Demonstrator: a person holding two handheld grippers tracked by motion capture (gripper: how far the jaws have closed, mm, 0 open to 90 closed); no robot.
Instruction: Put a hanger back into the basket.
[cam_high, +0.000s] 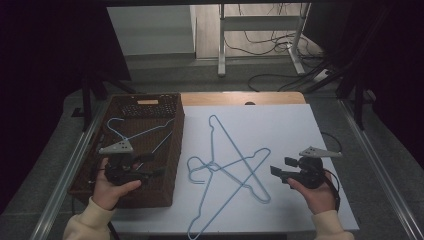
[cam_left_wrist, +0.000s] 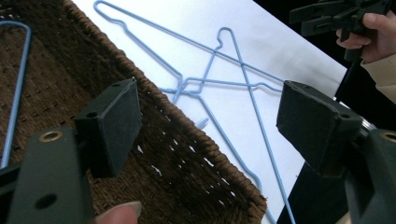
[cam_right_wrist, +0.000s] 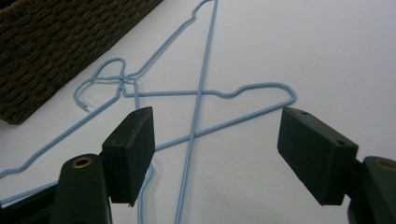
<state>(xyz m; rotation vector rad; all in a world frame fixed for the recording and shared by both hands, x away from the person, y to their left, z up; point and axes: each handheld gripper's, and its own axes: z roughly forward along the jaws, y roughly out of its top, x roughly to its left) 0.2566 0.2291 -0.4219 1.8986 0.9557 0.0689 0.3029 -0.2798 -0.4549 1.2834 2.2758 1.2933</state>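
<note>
Two light-blue wire hangers (cam_high: 243, 159) lie crossed on the white tabletop (cam_high: 285, 125), between my two grippers. A third blue hanger (cam_high: 150, 130) rests inside the brown wicker basket (cam_high: 177, 145) at the left. My left gripper (cam_high: 152, 166) hovers over the basket's near right part, open and holding nothing. In the left gripper view its jaws (cam_left_wrist: 210, 116) frame the basket rim (cam_left_wrist: 187, 126) and the crossed hangers (cam_left_wrist: 219, 52). My right gripper (cam_high: 280, 169) is open to the right of the hangers. In its own view the gripper (cam_right_wrist: 217, 135) faces the crossed wires (cam_right_wrist: 199, 92).
A dark flat object (cam_high: 147, 107) lies at the basket's far end. A wooden strip (cam_high: 240, 98) borders the table's far edge. Metal rails (cam_high: 372, 155) run along both sides. Cables (cam_high: 270, 45) and a stand's legs are on the floor beyond.
</note>
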